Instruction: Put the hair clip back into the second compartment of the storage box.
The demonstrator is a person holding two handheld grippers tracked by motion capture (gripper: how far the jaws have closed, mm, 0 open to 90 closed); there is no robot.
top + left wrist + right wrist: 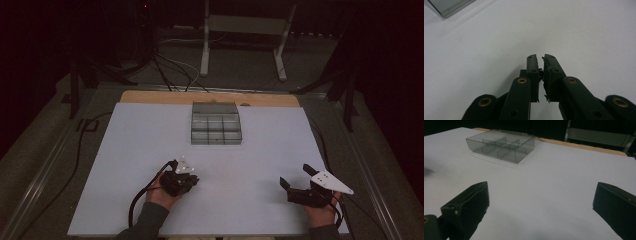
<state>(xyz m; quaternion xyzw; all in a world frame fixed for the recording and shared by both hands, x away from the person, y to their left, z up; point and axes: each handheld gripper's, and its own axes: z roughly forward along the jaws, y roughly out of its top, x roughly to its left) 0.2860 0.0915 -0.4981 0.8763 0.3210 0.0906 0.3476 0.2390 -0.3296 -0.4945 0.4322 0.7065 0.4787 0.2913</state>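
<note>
My left fingers point(541, 65) nearly closed, just a thin slit between the pads, nothing held. My right fingers point(541, 202) spread wide, empty, bare white surface between them.

High view: left fingers point(192, 179) low over the near-left part of the white table point(125, 165), my left hand point(162, 194) behind them, dark sleeve point(145, 222) coming in from the bottom edge. Grey three-cornered plate point(185, 166) on top, black cable point(142, 195) looping off toward the near edge. Right fingers point(295, 180) near the near-right corner, pointing left and slightly away, right hand point(320, 210) behind, its grey plate point(327, 181) on top.

Clear grey compartment box point(216, 125) sits flat at the far middle of the table, well apart from both sets of fingers. Dividers make a grid of small cells; the back section looks like a raised lid or wall, cannot tell which. Contents of cells too dim to make out. In the right gripper view the box point(501, 146) is far ahead, upper left. In the left gripper view only a corner of it point(449, 6) at top left.

Wooden table edge point(150, 96) shows beyond the white sheet. Behind that, dark floor with cables point(170, 70) and a white stand frame point(245, 30).
</note>
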